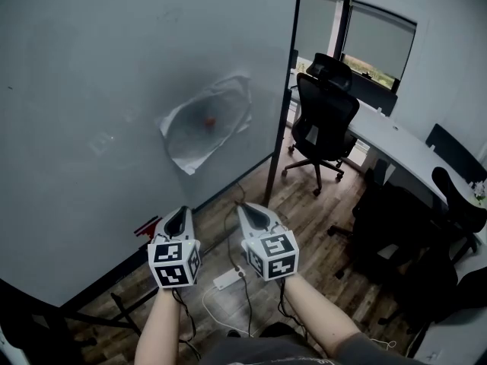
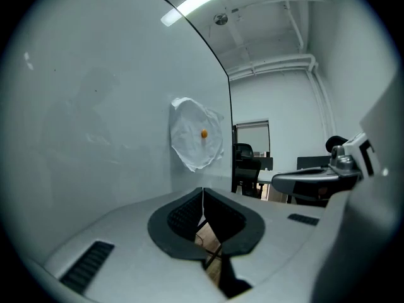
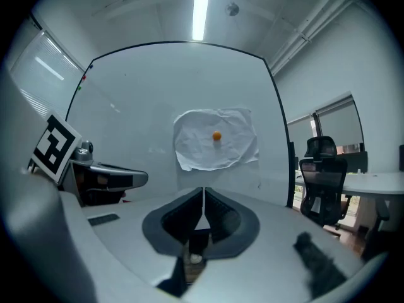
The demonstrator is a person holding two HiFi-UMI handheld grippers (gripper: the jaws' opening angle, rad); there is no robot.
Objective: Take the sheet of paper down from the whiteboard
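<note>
White paper [image 1: 205, 120] hangs well beyond left tongs [image 1: 181, 214] and right tongs [image 1: 246, 211].

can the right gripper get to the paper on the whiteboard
Probably yes: nothing stands between the right gripper and the paper. It is short of the whiteboard, jaws shut.

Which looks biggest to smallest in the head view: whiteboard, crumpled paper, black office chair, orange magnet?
1. whiteboard, by far.
2. black office chair and crumpled paper look about alike; the chair stands farther off, so unranked.
3. orange magnet, a tiny dot.
</note>
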